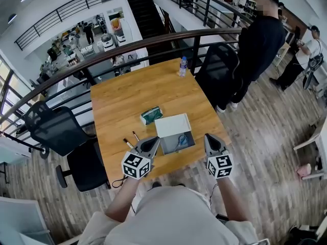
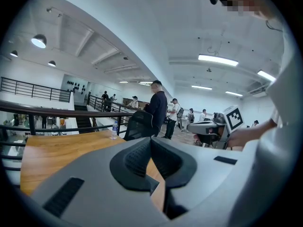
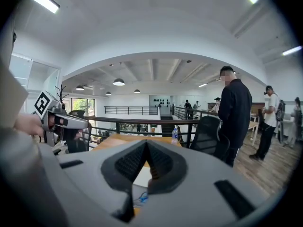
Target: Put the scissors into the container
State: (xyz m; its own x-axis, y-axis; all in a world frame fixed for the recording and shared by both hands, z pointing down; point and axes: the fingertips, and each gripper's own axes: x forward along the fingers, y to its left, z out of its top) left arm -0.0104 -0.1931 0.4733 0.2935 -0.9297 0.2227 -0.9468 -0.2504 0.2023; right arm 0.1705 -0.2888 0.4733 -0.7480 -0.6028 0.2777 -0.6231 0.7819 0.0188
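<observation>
Left gripper (image 1: 153, 141): held over the near edge of the table (image 1: 122, 98), just beside the near-left corner of the container (image 1: 167, 146). In the left gripper view the gripper (image 2: 151, 140) is seen with its 2 jaws brought together at the tips; nothing is held between them.
Right gripper (image 1: 208, 137): held at the near-right corner of the table, to the right of the container and apart from it. In the right gripper view the gripper (image 3: 146, 144) is seen with its jaws closed tip to tip; nothing is gripped.
Scissors (image 1: 182, 140): blue-handled, lying inside the container. A blue part (image 3: 142, 198) is also seen below the closed jaws in the right gripper view.
Container: a grey open box on the near part of the table, with a white lid (image 1: 172, 125) laid back on its far side.
Green pack (image 1: 151, 115): lying on the table just beyond the lid, to its left.
Pens (image 1: 128, 143): 2 are laid on the table to the left of the left gripper.
Water bottle (image 1: 183, 66): standing upright near the far edge of the table.
</observation>
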